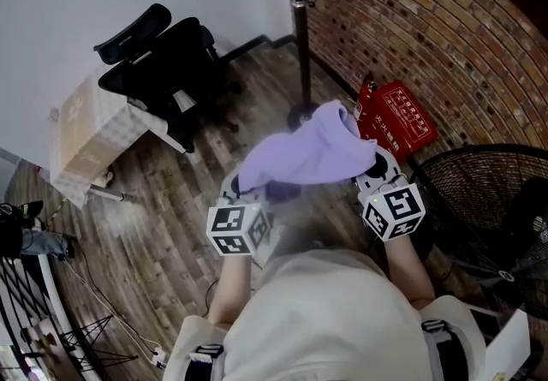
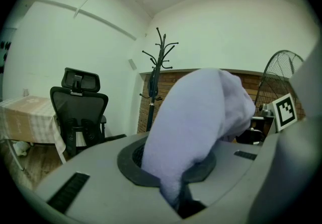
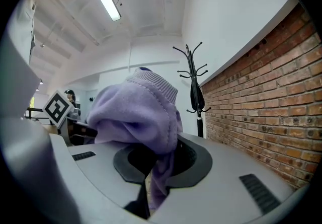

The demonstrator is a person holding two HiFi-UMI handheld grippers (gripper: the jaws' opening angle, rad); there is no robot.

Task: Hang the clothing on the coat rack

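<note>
While the left hand-held gripper (image 1: 250, 193) and right hand-held gripper (image 1: 370, 168) are pinching nearly shut on the purple top (image 1: 308, 152), I am holding it bunched between them, well short of the rack (image 1: 300, 28), judging it soft, light, floppy, best gripped at its ribbed hem.

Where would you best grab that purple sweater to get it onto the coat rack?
Probably by the ribbed band, coming from below. The purple sweater is soft and drapes, so the left gripper and right gripper each pinch an edge, which holds it spread between them, facing the coat rack.
</note>
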